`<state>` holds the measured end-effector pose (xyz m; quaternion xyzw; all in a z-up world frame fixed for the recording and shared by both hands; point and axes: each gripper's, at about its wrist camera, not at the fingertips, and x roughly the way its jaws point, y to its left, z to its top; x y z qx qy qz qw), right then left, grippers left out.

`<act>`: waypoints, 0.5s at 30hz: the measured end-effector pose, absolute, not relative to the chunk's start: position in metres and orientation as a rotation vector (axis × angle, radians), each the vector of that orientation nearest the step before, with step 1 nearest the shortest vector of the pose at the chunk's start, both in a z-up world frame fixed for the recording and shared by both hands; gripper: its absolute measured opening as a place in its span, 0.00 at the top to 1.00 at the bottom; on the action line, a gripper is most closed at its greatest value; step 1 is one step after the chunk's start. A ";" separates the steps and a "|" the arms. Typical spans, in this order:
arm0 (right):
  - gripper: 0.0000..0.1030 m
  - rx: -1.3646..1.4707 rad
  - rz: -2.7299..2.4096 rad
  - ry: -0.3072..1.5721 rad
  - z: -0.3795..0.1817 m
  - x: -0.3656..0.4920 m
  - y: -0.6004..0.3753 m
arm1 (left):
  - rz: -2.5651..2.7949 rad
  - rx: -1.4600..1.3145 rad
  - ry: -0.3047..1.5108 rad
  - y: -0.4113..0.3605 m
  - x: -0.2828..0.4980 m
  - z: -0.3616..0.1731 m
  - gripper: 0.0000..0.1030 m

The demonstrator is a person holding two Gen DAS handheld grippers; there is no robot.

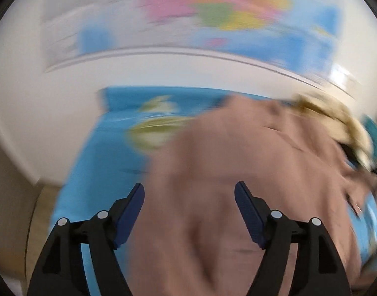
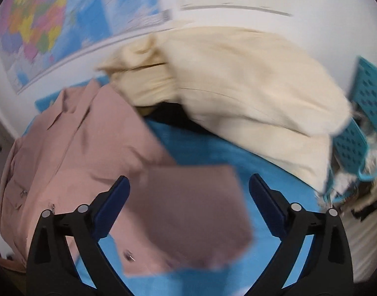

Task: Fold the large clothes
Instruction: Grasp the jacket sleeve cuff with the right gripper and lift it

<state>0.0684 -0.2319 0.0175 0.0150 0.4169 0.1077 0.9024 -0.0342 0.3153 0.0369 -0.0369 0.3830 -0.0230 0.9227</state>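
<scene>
Both views are motion-blurred. No brand, label or legible writing can be made out anywhere; the print on the wall maps is too smeared to read.

Left tool: jaws stand apart, blue pads clear of cloth, nothing clamped between them. Behind the gap lies the dusty-pink button-up shirt, spread over the bright blue patterned cover of the surface. A yellow-green printed motif shows on the cover beyond the shirt's edge.

Right tool: jaws spread wide, not gripping anything. A flat rectangular part of the pink shirt sits in the gap between the pads, apparently a sleeve or hem flap; whether it touches either pad cannot be told through the blur. The collar and button placket lie to the left in this view, with small buttons visible along the edge.

A cream-coloured fabric garment is heaped beyond the pink shirt, toward the wall, bulky and unfolded. Its right side runs up to a teal perforated plastic laundry basket, which holds more pale textiles.

On the white wall hangs a multicoloured political map poster with blue sea areas, seen also in the left wrist view.
</scene>
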 end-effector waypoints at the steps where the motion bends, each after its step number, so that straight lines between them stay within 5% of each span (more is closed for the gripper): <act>1: 0.06 0.069 0.233 0.880 0.013 0.064 -0.243 | -0.117 -0.050 0.781 0.295 -0.033 0.040 0.26; 3: 0.06 0.113 0.257 0.931 0.000 0.061 -0.254 | -0.251 -0.009 0.770 0.255 -0.033 0.038 0.23; 4: 0.17 0.116 0.261 0.956 -0.008 0.060 -0.254 | -0.324 0.013 0.770 0.235 -0.030 0.037 0.21; 5: 0.55 0.119 0.282 0.966 -0.012 0.061 -0.251 | -0.373 0.029 0.769 0.218 -0.028 0.038 0.20; 7: 0.88 0.175 0.362 0.982 -0.016 0.061 -0.247 | -0.501 0.065 0.777 0.176 -0.022 0.031 0.17; 15: 0.90 0.220 0.652 0.706 0.072 0.022 -0.212 | -0.844 0.098 0.821 0.069 -0.006 0.013 0.12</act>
